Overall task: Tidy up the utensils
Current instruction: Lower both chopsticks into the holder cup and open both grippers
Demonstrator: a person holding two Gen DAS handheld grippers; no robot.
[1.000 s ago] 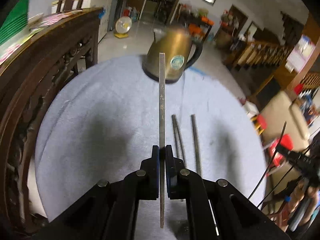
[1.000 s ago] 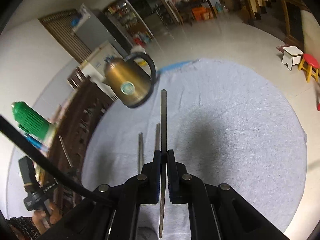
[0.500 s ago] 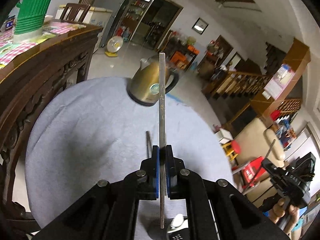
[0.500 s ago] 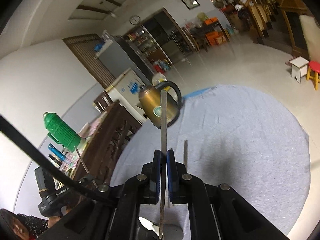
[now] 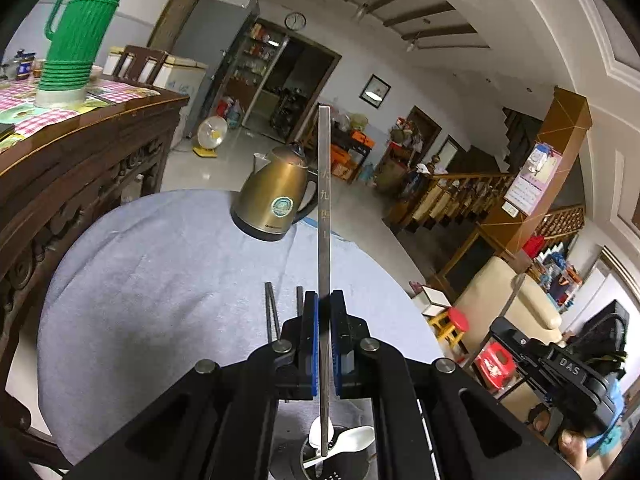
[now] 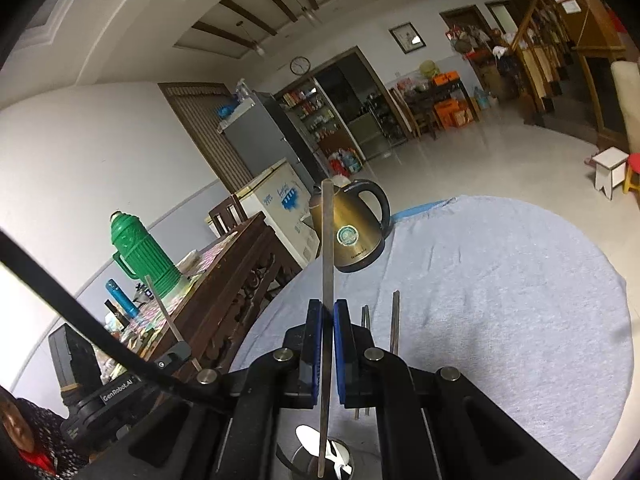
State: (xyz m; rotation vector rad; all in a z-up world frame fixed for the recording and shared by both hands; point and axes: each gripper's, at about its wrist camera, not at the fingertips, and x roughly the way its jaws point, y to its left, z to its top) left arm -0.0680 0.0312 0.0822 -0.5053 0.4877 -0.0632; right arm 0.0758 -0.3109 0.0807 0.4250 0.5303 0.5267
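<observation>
A metal chopstick (image 5: 324, 216) is clamped upright between the jaws of the left gripper (image 5: 324, 320), its lower end seen over a perforated metal holder (image 5: 340, 468) in which white spoons (image 5: 356, 438) rest. A second chopstick (image 6: 327, 248) is likewise pinched by the closed jaws of the right gripper (image 6: 328, 328), its lower tip above the same holder (image 6: 320, 460). Two more chopsticks (image 6: 394, 320) lie flat on the grey-covered desk (image 6: 500, 300), between the holder and a brass-coloured kettle (image 6: 352, 228), which stands at the far edge of the desk. A green thermos (image 5: 76, 28) is seen on a wooden sideboard (image 5: 80, 152) well left of the kettle.
</observation>
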